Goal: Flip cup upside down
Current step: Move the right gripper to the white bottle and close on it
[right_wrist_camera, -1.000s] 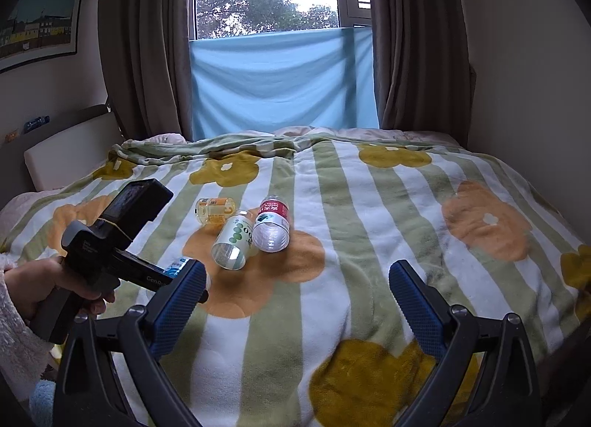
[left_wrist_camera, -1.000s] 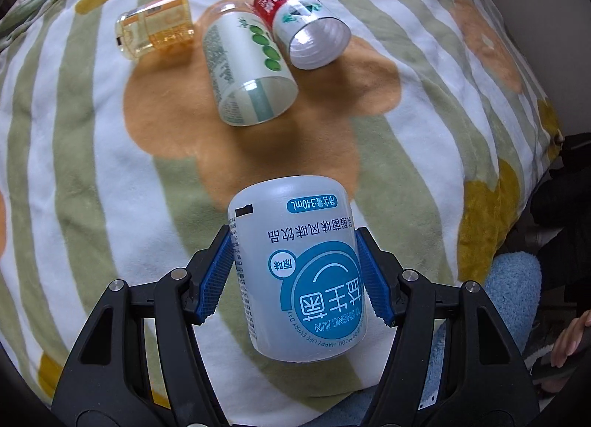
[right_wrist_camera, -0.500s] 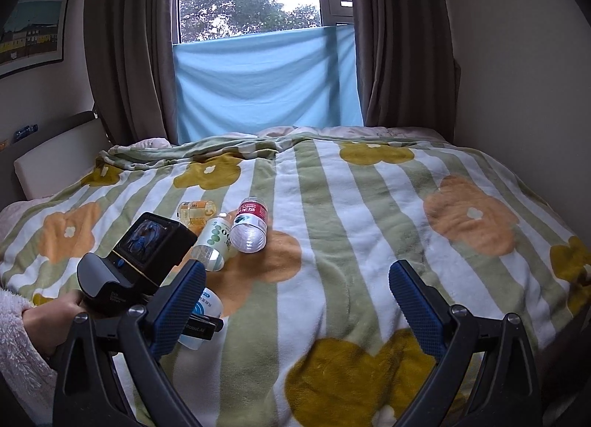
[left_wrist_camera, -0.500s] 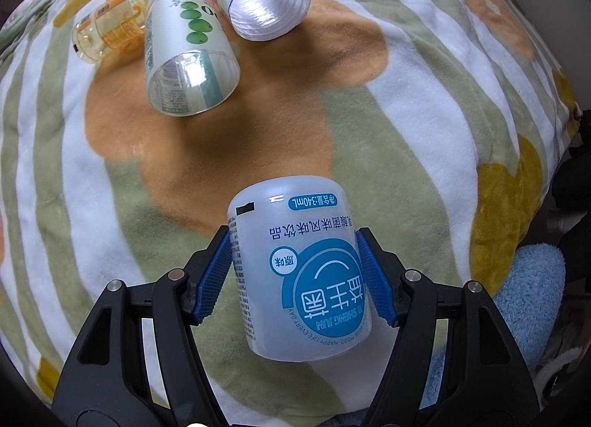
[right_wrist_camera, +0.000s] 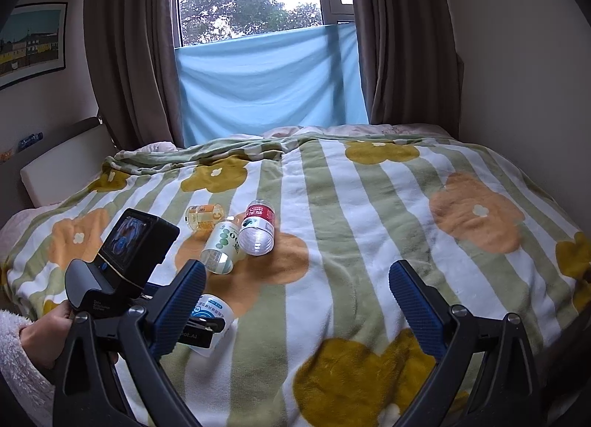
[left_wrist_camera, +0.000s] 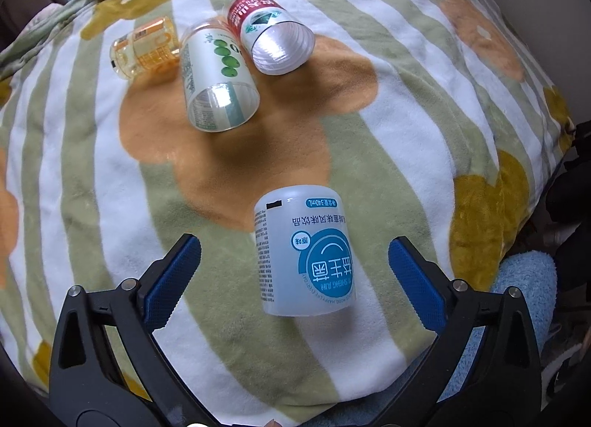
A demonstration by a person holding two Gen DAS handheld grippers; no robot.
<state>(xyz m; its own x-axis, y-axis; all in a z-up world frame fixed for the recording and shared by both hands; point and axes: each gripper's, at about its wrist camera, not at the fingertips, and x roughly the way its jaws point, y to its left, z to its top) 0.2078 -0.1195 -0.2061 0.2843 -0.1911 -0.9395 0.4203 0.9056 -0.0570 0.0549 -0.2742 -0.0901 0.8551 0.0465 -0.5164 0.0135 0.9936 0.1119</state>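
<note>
A white plastic cup (left_wrist_camera: 304, 255) with a blue round label stands upside down on the striped blanket, its print inverted. My left gripper (left_wrist_camera: 293, 275) is open, its blue pads apart on both sides of the cup and not touching it. The cup also shows in the right wrist view (right_wrist_camera: 211, 316), partly hidden behind the left gripper. My right gripper (right_wrist_camera: 297, 301) is open and empty above the blanket to the cup's right.
Three other cups lie on their sides farther back: a green-dotted one (left_wrist_camera: 218, 79), a red-labelled one (left_wrist_camera: 271, 35) and an amber one (left_wrist_camera: 144, 46). The bed's edge and a blue cloth (left_wrist_camera: 524, 279) are at the near right. A wall runs along the right.
My left gripper has opened and let go of the white cup, which now stands upside down on the blanket. The right gripper has barely moved.
</note>
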